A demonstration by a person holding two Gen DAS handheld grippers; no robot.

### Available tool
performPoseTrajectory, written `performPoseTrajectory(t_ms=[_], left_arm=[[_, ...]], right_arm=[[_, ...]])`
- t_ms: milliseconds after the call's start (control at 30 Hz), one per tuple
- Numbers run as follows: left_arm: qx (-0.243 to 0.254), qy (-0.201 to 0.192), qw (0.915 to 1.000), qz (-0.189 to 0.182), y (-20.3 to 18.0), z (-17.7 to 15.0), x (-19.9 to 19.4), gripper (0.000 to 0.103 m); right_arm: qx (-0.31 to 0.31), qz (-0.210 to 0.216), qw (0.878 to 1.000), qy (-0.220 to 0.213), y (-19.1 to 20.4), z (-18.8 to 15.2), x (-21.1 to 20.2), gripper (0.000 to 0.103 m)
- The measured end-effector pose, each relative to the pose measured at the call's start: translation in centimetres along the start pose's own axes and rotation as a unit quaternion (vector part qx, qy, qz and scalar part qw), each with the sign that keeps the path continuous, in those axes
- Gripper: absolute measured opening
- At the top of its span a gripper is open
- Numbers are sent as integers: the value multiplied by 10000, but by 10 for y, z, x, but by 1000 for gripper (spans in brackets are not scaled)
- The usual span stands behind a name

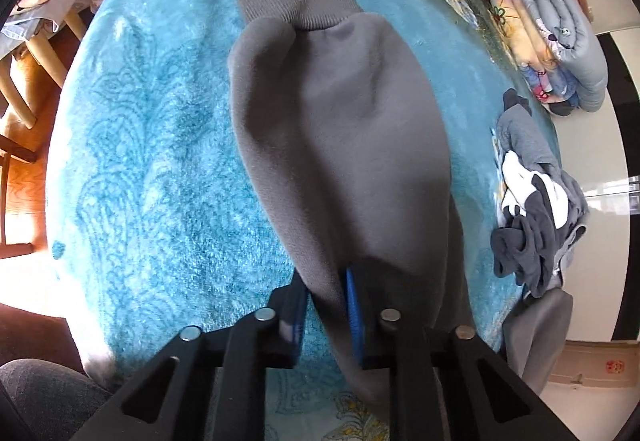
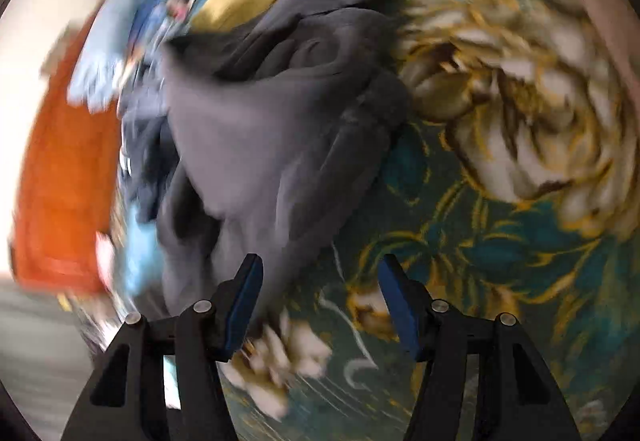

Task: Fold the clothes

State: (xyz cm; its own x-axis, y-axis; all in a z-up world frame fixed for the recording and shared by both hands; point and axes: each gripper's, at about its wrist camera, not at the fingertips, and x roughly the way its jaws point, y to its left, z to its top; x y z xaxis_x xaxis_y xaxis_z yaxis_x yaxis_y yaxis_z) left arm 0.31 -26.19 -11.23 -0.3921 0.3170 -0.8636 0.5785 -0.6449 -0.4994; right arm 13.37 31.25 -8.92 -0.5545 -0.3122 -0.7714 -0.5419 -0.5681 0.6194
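Note:
In the left wrist view my left gripper [image 1: 327,305] is shut on a fold of a grey sweatshirt [image 1: 340,129]. The garment hangs forward from the jaws over the turquoise plush blanket [image 1: 160,161], its ribbed cuff or hem [image 1: 298,7] at the far end. In the right wrist view, which is motion-blurred, my right gripper [image 2: 320,305] is open and empty. It hovers above the floral blanket [image 2: 500,121], with crumpled grey garments [image 2: 272,129] just ahead and to its left.
A heap of grey, white and dark clothes [image 1: 536,201] lies at the bed's right edge. Folded quilts [image 1: 560,41] are stacked at the far right. A wooden chair [image 1: 24,81] stands left of the bed. An orange surface [image 2: 64,181] shows left in the right wrist view.

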Motion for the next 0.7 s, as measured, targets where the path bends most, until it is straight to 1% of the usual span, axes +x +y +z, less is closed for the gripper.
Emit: performPoseTrajectory(t_ms=[33,100,133,200,233,267,300,333,433,533,600,700], left_arm=[[2,-3,10000,-7,1,-1,-1,18],[0,8,10000,13,2,-2,0,17],[-2,16,10000,25,2,-2,0,17],[4,22,10000,28,4,-2,-2,17],[13,14,10000,14,4,-2,-3,15],[33,-6,10000,1,5,-2,-5,12],[66,-39,10000,-11,6,-3,-8,10],[97,-80,9999,-24,6,-3,-10,6],[256,-338,9990,-121,3,-5,-22,4],[529,-673,9960,-271,-4,-8,-39,3],[603,-705,9951,-329,-5,-10,-43,3],[525,-703,9954,-372,-1,-11,-47,3]], right_arm=[[189,47,9997,-129,-3,5,2,61],[403,-39,9984,-383,-5,15,6,61],[488,-100,9978,-433,-6,19,10,61],[680,-231,9967,-391,-9,25,18,55],[789,-240,9957,-421,-10,25,19,40],[886,-204,9950,-423,-10,26,18,18],[947,-114,9947,-391,-10,26,17,11],[941,-62,9948,-378,-8,26,14,7],[542,-21,9979,-364,11,28,-9,5],[-174,-113,9994,-268,39,18,-46,5],[-595,-257,9978,-169,49,0,-75,5],[-956,-484,9942,99,49,-41,-109,5]])
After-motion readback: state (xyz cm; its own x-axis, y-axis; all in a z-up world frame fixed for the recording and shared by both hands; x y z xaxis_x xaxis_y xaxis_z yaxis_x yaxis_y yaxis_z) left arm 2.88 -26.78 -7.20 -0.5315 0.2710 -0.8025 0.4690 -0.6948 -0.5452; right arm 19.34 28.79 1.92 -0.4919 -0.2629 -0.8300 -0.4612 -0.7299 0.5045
